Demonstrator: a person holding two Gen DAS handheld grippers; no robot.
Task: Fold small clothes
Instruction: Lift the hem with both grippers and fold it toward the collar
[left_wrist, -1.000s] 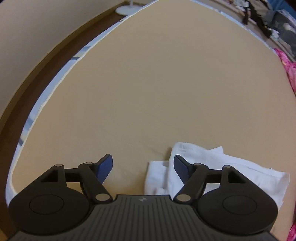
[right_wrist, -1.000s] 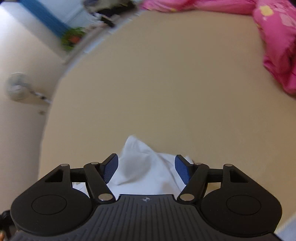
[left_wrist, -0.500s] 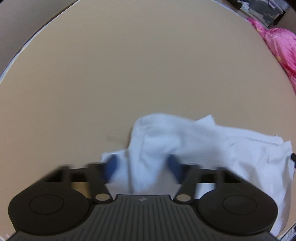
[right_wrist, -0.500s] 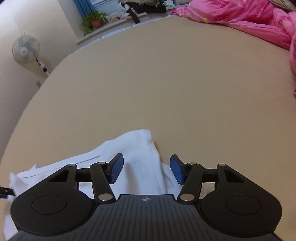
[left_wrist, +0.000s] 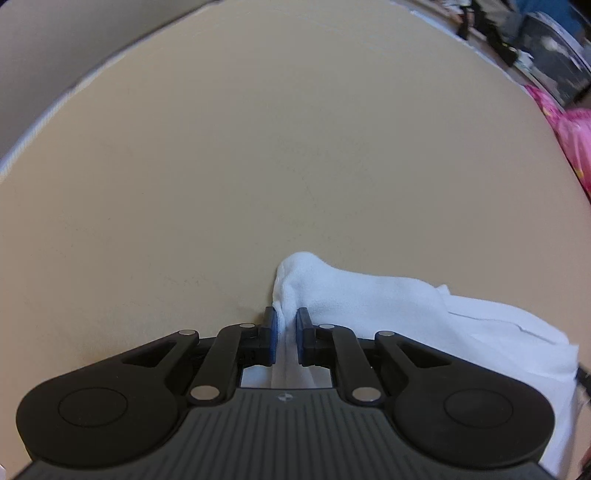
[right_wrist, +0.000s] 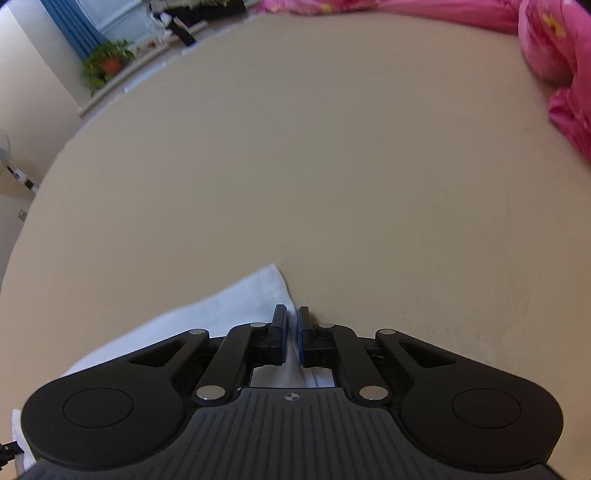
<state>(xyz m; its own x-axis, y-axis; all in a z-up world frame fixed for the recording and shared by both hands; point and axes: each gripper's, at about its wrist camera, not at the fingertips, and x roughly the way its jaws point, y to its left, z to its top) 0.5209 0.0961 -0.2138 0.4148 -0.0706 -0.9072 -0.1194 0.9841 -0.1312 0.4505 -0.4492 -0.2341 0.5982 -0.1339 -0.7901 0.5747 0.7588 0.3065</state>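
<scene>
A small white garment (left_wrist: 388, 299) lies on the tan bed sheet (left_wrist: 258, 166). In the left wrist view my left gripper (left_wrist: 285, 317) is shut on a bunched corner of it, with the cloth trailing off to the right. In the right wrist view my right gripper (right_wrist: 291, 317) is shut on another corner of the white garment (right_wrist: 229, 306), which spreads to the left and under the gripper body. Blue pads (right_wrist: 280, 332) pinch the fabric on both tools.
A pink floral blanket (right_wrist: 554, 51) is heaped at the far right of the bed, also at the right edge in the left wrist view (left_wrist: 576, 136). A potted plant (right_wrist: 107, 62), blue curtain and clutter stand beyond the bed's far edge. The sheet's white edge (left_wrist: 37, 122) runs at left.
Both grippers were open over the garment; both have closed on its corners. The left gripper moved onto the cloth and the fabric is now pulled taut between them.
</scene>
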